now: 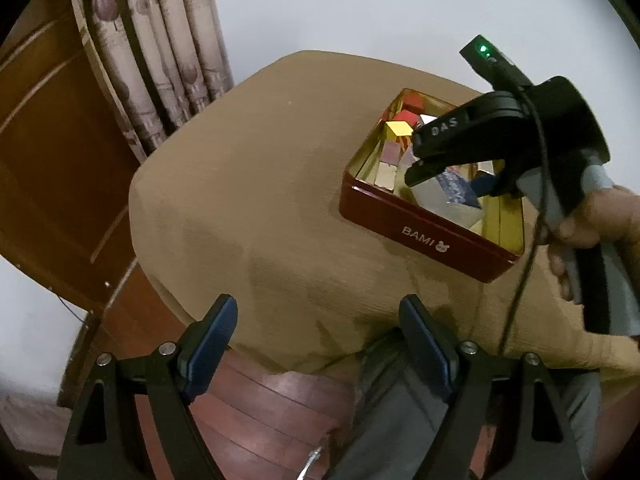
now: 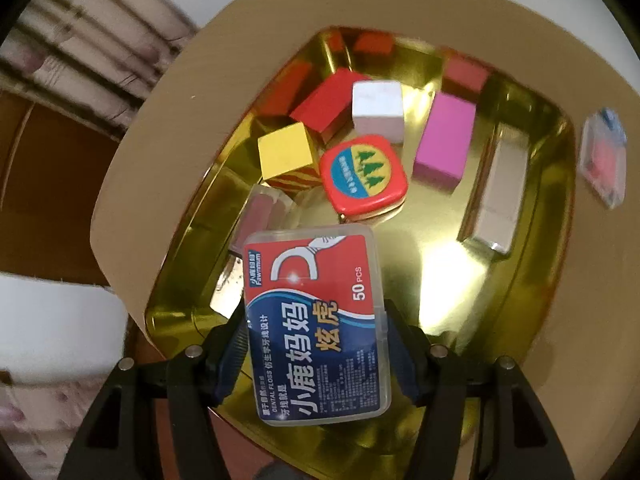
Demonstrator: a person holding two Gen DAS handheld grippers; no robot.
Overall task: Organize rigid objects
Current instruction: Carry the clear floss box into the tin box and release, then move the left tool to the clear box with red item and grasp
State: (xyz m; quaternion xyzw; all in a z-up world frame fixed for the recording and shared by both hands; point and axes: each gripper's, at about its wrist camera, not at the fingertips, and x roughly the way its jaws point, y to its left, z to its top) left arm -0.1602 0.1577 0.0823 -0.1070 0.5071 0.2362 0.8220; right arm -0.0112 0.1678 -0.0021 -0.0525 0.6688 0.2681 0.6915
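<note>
- Right gripper (image 2: 316, 354) clamps dental floss box (image 2: 316, 320) over the gold-lined tin (image 2: 552, 216); the box hides the tin's near floor.
- Left gripper (image 1: 320, 344) wide apart, holding nothing, above the tan tablecloth (image 1: 248, 200).
- Right wrist view only: two red blocks, one yellow cube (image 2: 286, 152), white cube (image 2: 377, 109), pink block (image 2: 444, 140), round-cornered red case (image 2: 363, 174).
- Blurred packet (image 2: 605, 162) outside the tin.

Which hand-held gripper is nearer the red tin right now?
Right. The right hand-held gripper hangs directly over the red tin, shut on the dental floss box. The left hand-held gripper is open, back at the table's near edge, clear of the tin.
</note>
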